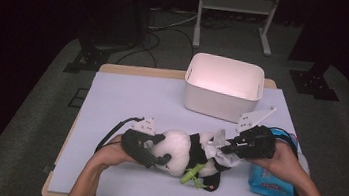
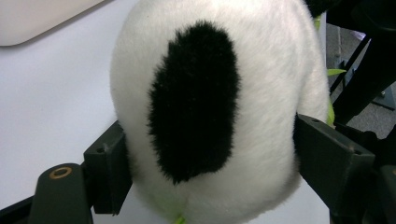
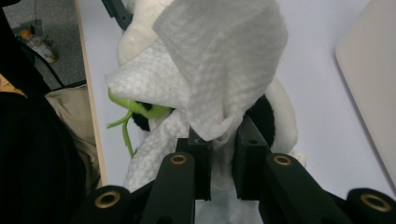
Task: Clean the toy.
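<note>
Soft, light black-and-white plush panda (image 1: 183,152) lying low centre on the counter (image 1: 126,102); left tool (image 2: 205,154) clamping its squashy head, right tool (image 3: 219,154) pinching thin white paper tissue (image 3: 219,70); best gripped gently.

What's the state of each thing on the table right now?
Left gripper: shut on the panda's head.
Right gripper: shut on the wipe.
Panda: lying on its side on the table.
Wipe: unfolded, draped against the panda.
Bin: upright, open-topped, looks empty.
Wipe pack: flat beside the right hand.
</note>
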